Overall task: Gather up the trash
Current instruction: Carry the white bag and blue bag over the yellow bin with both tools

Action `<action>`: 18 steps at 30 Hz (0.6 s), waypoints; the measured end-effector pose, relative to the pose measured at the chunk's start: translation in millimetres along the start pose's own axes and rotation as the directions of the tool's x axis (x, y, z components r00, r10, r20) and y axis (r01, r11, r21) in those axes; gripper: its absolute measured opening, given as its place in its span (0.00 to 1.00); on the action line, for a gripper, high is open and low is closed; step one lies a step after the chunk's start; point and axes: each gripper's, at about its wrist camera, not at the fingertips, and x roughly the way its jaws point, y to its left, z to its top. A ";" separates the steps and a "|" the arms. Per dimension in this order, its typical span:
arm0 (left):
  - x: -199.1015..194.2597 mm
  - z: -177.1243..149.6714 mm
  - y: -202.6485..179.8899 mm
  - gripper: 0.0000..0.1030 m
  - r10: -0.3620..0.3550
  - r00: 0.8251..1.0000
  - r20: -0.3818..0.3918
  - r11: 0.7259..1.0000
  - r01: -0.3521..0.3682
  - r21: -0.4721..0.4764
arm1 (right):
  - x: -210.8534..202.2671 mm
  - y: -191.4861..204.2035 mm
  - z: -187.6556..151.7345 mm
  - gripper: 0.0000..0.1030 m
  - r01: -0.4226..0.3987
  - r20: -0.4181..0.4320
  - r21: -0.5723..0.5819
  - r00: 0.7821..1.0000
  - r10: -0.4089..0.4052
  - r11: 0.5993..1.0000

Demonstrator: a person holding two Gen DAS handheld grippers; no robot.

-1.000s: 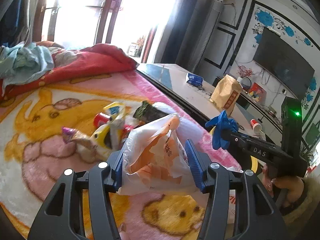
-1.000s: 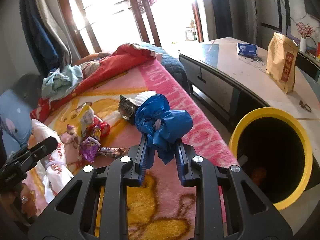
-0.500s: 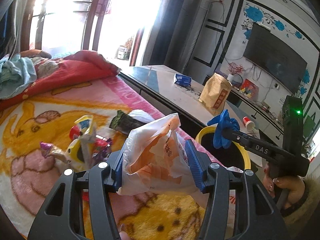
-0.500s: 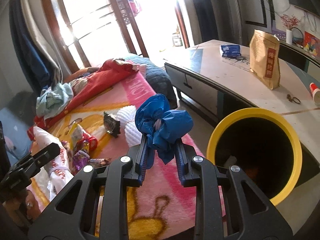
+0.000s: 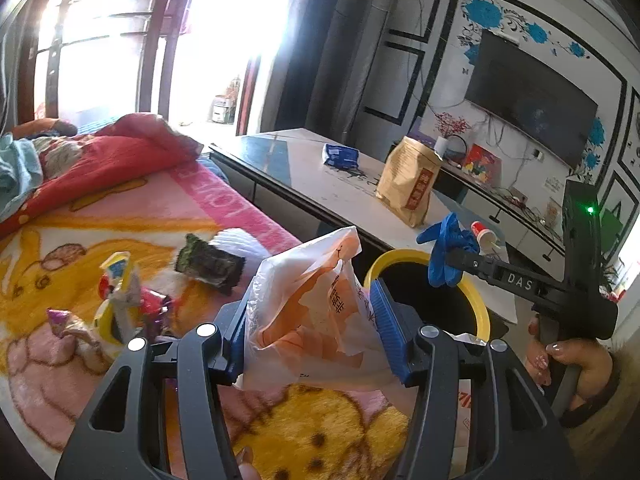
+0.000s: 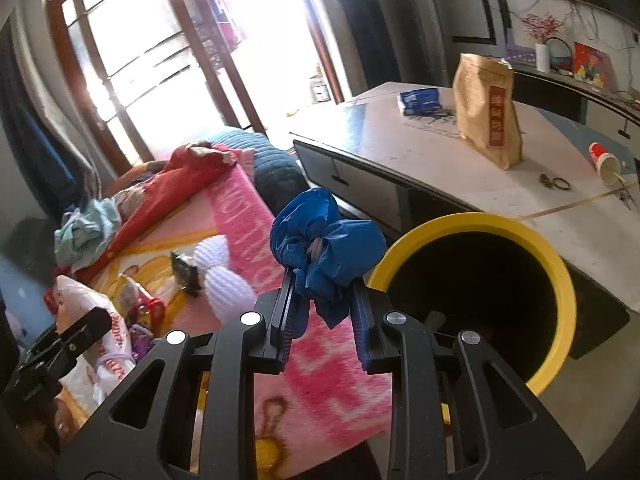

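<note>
My left gripper is shut on a white and orange plastic bag, held above the pink and yellow blanket. My right gripper is shut on a crumpled blue bag; in the left wrist view that blue bag hangs over the rim of the yellow bin. The yellow bin, black inside, stands just right of the right gripper beside the bed. Several wrappers and a dark packet lie on the blanket. The left gripper with its bag shows at lower left in the right wrist view.
A low table behind the bin carries a brown paper bag, a blue packet and a red paper cup. A red quilt and clothes lie at the bed's far end. A television hangs on the wall.
Both grippers have swung right, away from the litter on the blanket and toward the yellow bin, each keeping its bag. The bin now looms larger and the blue bag is at its rim.
</note>
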 end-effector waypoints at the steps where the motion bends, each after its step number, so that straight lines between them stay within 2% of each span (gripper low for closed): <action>1: 1.9 0.4 -2.4 0.50 -0.003 1.000 -0.002 1.000 0.003 0.004 | -0.6 -2.1 0.5 0.18 0.008 0.002 0.004 1.000 -0.008 1.000; 18: 42.6 3.9 -41.3 0.50 -0.046 0.998 -0.035 0.996 0.049 0.075 | -9.8 -54.1 7.2 0.19 0.130 0.024 0.092 0.991 -0.133 0.987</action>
